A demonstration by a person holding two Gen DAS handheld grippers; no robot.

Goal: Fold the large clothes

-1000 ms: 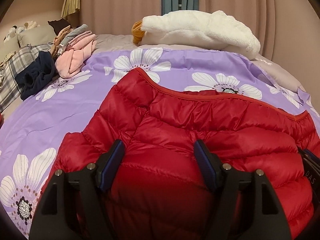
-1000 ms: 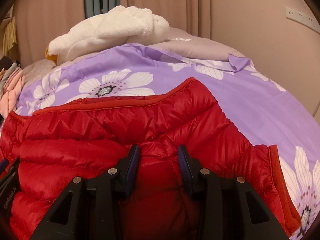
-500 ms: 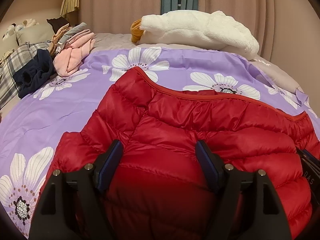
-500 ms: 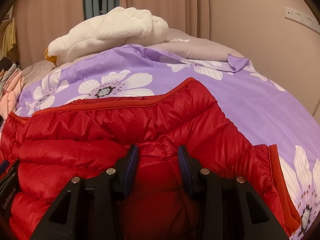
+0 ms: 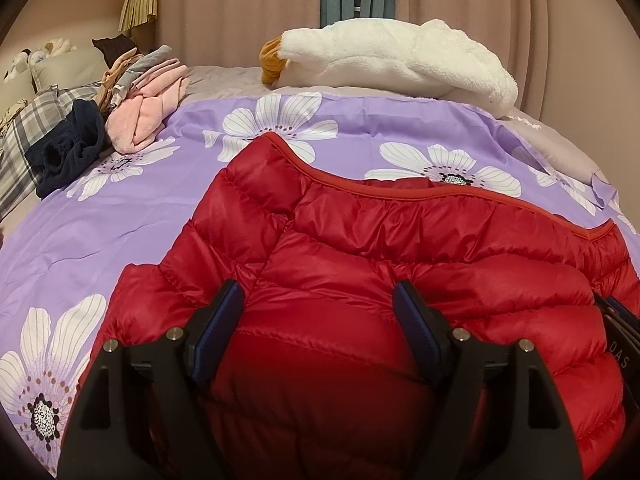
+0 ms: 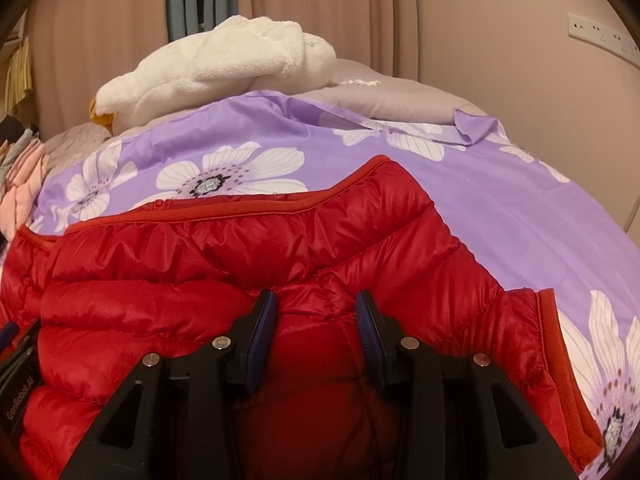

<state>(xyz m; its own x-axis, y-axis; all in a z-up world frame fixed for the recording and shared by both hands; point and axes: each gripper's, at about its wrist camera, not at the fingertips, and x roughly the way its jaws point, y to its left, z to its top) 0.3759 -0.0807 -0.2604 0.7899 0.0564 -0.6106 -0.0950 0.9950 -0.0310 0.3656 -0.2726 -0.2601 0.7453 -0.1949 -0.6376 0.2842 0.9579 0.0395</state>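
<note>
A red quilted down jacket [image 5: 400, 248] lies on a purple flowered bedsheet [image 5: 120, 216], its piped edge toward the far side. My left gripper [image 5: 318, 300] is over its near left part, jaws wide apart with puffy fabric bulging between them. My right gripper [image 6: 316, 308] is over the jacket [image 6: 240, 272] on its right part, jaws narrower, with a fold of red fabric between the blue pads [image 6: 366, 316]. Each gripper's edge shows at the other view's side.
A white fluffy garment [image 5: 400, 56] lies at the far end of the bed. A pile of pink, grey and navy clothes [image 5: 132, 108] sits far left beside a plaid pillow [image 5: 24, 136]. Curtains and a wall with sockets [image 6: 600, 38] stand behind the bed.
Both views shift only slightly; the left view has drifted a little rightward. The jaws and the jacket look the same as before.
</note>
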